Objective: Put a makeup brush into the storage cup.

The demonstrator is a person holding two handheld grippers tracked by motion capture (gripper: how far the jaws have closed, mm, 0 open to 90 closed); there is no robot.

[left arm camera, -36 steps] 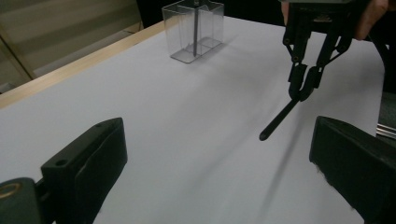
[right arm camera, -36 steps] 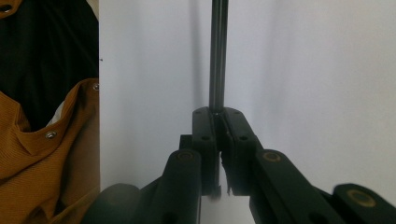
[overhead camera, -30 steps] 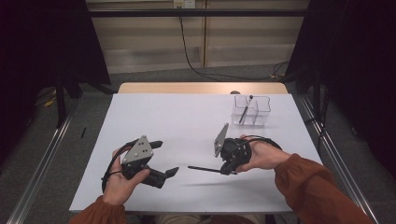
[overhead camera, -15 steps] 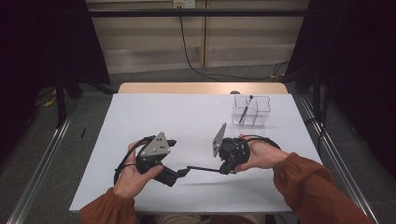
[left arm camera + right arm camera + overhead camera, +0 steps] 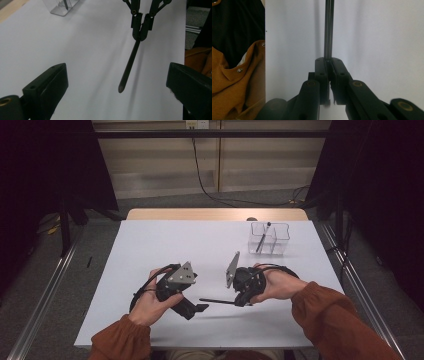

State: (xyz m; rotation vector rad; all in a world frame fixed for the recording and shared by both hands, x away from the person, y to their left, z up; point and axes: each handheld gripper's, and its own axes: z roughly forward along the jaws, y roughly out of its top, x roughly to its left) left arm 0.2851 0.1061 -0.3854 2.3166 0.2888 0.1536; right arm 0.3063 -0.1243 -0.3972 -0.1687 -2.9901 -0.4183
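The left hand-held gripper, jaws wide open, has slid in from 9 o'clock toward the pen, which the right hand-held gripper holds clamped level just above the tabletop. The pen's free tip now points between the open jaws, so a handover or cap pull looks imminent.

Bright overhead light, dark surroundings (close-ups perhaps slightly soft).

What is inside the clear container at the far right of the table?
The clear container has two compartments. One dark pen stands tilted in the left compartment; the right one looks empty. Its tip at the bottom is too small to make out.
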